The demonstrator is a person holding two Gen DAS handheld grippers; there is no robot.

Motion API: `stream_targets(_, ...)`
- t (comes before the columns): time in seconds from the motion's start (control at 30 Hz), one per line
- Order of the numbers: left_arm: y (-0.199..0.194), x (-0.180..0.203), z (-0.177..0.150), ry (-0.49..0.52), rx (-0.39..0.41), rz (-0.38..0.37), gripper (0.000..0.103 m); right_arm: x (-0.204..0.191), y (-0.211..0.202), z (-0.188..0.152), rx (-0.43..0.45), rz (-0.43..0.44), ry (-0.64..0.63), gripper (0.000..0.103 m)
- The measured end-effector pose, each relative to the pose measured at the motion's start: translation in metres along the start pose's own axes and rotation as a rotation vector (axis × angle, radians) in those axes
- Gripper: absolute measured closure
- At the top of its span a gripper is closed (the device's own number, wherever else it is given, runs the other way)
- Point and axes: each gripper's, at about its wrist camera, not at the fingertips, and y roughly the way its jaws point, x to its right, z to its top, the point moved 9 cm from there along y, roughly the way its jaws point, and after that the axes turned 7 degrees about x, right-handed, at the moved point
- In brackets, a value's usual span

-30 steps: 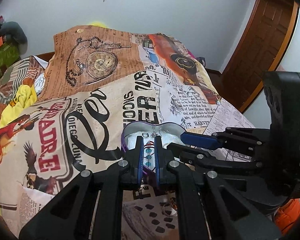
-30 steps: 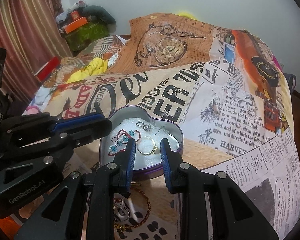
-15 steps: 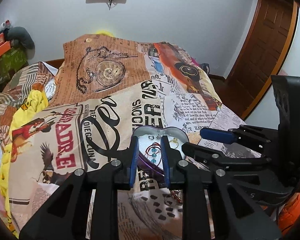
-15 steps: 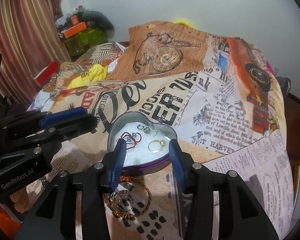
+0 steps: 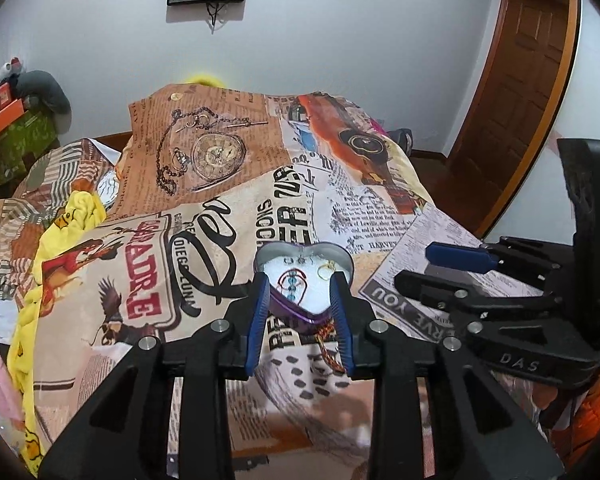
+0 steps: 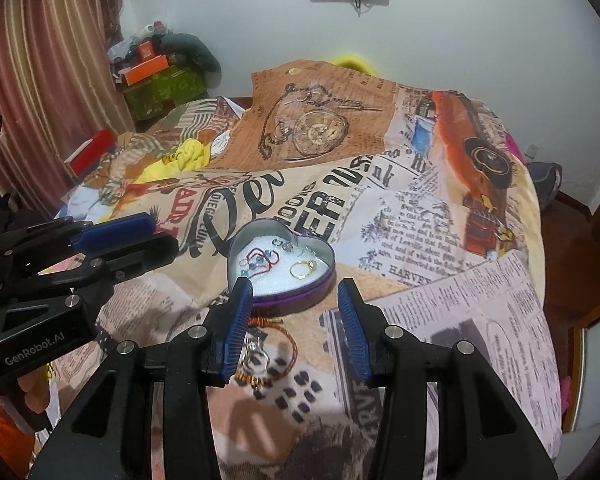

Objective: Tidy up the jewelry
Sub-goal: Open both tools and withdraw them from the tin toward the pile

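A purple heart-shaped tin (image 6: 324, 254) with a white lining sits on the printed bedspread (image 6: 420, 208). Inside lie a red cord bracelet with blue beads (image 6: 260, 261), a gold ring (image 6: 303, 269) and small earrings (image 6: 282, 244). The tin also shows in the left wrist view (image 5: 346, 266). A braided orange bracelet with a silver ring (image 6: 266, 354) lies on the bedspread just in front of the tin. My left gripper (image 5: 300, 322) is open and empty, held back above the tin's near edge. My right gripper (image 6: 296, 330) is open and empty above the braided bracelet.
A yellow cloth (image 5: 76, 216) lies crumpled at the bed's left. Green and orange boxes (image 6: 160, 76) stand at the back left by a striped curtain (image 6: 48, 60). A wooden door (image 5: 512, 92) is at the right. The bed's right edge (image 6: 540, 280) drops to the floor.
Both grippers have pulled back and up from the tin and opened wider. The beaded bracelet and the ring stay in the tin.
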Motion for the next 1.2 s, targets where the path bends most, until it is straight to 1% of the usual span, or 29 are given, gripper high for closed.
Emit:
stream_targets(0.23,-0.002,0.000,-0.020,-0.005,-0.039,0.006,0.073,0.005,-0.007,-0.016,-0.017,-0.018,0.011,0.063)
stream_targets(0.53,0.010,-0.004,-0.058,-0.010,-0.125,0.019,0.073,0.002,0.000,-0.049,-0.088,-0.009,0.018,0.062)
stream_targets(0.73,0.019,-0.005,-0.083,-0.005,-0.180,0.009,0.073,0.004,0.010,-0.067,-0.136,-0.013,0.038,0.062)
stream_targets(0.8,0.022,-0.003,-0.088,-0.001,-0.190,0.004,0.073,0.006,0.013,-0.069,-0.151,-0.012,0.053,0.062)
stream_targets(0.9,0.028,0.000,-0.093,0.007,-0.202,-0.008,0.073,0.002,0.016,-0.071,-0.166,0.016,0.072,0.062)
stream_targets(1.0,0.032,0.000,-0.095,0.006,-0.202,-0.016,0.072,-0.005,0.020,-0.071,-0.176,0.037,0.066,0.062)
stream_targets(1.2,0.035,0.001,-0.096,0.002,-0.198,-0.034,0.069,-0.008,0.034,-0.072,-0.206,0.033,0.078,0.062)
